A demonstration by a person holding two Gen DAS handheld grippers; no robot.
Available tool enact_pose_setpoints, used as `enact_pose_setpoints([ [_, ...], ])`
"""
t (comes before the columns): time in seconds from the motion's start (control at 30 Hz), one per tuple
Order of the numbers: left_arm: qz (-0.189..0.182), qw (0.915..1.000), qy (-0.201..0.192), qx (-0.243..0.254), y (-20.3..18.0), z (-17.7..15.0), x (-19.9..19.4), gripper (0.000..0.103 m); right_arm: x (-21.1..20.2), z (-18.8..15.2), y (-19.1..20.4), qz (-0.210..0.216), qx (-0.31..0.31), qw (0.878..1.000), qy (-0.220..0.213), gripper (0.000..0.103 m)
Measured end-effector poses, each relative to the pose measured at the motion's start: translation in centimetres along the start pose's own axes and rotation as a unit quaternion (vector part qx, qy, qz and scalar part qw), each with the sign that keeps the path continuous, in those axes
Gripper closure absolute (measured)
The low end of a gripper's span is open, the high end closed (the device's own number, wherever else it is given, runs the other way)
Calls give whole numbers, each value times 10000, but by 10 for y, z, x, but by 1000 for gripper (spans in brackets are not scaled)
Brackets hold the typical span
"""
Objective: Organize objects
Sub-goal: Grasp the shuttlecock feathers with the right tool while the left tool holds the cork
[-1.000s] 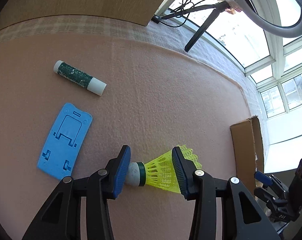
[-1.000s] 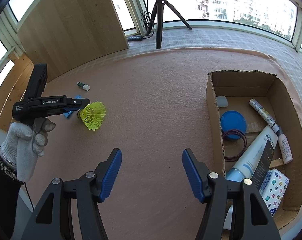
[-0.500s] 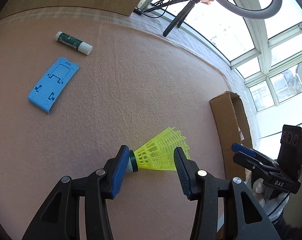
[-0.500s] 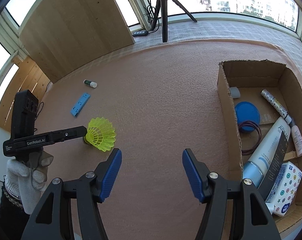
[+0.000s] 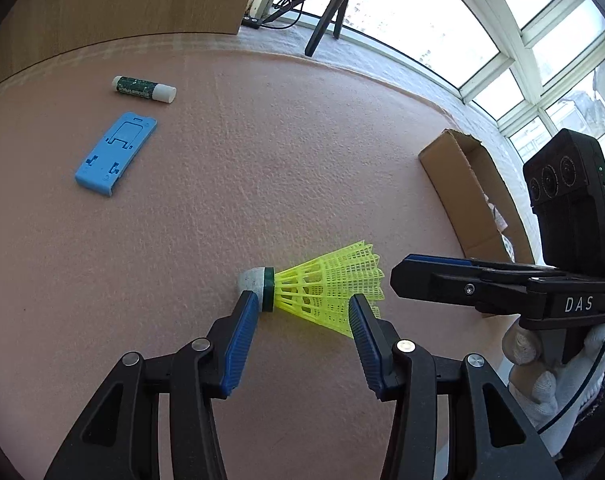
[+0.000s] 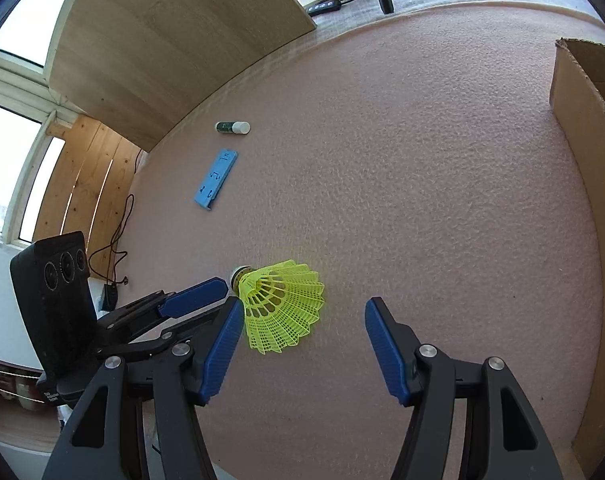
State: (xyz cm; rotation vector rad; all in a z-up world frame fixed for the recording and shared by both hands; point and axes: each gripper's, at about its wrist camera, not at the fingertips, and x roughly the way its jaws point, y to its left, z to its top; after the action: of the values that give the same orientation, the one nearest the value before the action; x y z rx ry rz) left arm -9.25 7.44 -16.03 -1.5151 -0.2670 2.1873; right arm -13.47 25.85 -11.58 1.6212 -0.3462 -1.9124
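Observation:
A yellow shuttlecock [image 5: 326,288] with a white cork and green band hangs lengthwise between the blue pads of my left gripper [image 5: 302,300], which is shut on it: the cork is against the left pad, the skirt against the right. In the right wrist view the shuttlecock [image 6: 282,308] shows its open skirt just ahead of my right gripper [image 6: 304,304], which is open and holds nothing; its left pad is close beside the skirt. From the left wrist view the right gripper's fingers [image 5: 438,261] come in side-on, their tip a short gap from the skirt.
A blue phone stand [image 5: 116,152] and a green glue stick [image 5: 144,89] lie on the pink felt mat at the far left. An open cardboard box [image 6: 582,112] stands at the right. A tripod [image 5: 326,12] is by the window. A white-gloved hand [image 5: 558,360] holds the right gripper.
The left gripper has carried the shuttlecock away from the phone stand toward the box side. The right gripper has dropped and tilted toward the shuttlecock, and the box has slid to its view's edge.

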Motion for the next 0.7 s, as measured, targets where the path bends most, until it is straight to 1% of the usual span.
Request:
enact_pose_setpoints([
  [0.07,122,9999,18,106,0,-2,1,51,9,2,8,31,-72,9999,84,44],
  [0.1,199,9997,15,141,0,-2,2,51,13,2,11,36,-109,9999,124,47],
  [0.13,263,9995,14,165,1,-3,2,51,18,4,14,46,-129,9998,171,54],
  [0.17,261,9995,20,161,3,-3,2,51,23,4,18,56,-143,9997,213,59],
  [0.2,241,9996,36,156,5,-3,3,51,27,6,21,49,-170,9995,247,67],
  [0.23,259,9995,65,178,6,-3,5,51,31,7,24,-1,-216,9994,261,72],
  [0.3,292,9991,119,279,5,-2,9,51,36,8,29,-185,-338,9990,247,76],
  [0.4,334,9984,151,421,2,-3,12,51,40,6,40,-369,-656,9969,248,86],
  [0.5,346,9978,150,541,-1,-3,12,51,39,3,51,-626,-1002,9928,177,89],
  [0.6,374,9963,220,746,-11,-6,15,51,37,1,56,-668,-1126,9913,147,92],
  [0.7,341,9959,213,809,-21,-6,16,51,32,-1,59,-676,-1177,9907,52,97],
])
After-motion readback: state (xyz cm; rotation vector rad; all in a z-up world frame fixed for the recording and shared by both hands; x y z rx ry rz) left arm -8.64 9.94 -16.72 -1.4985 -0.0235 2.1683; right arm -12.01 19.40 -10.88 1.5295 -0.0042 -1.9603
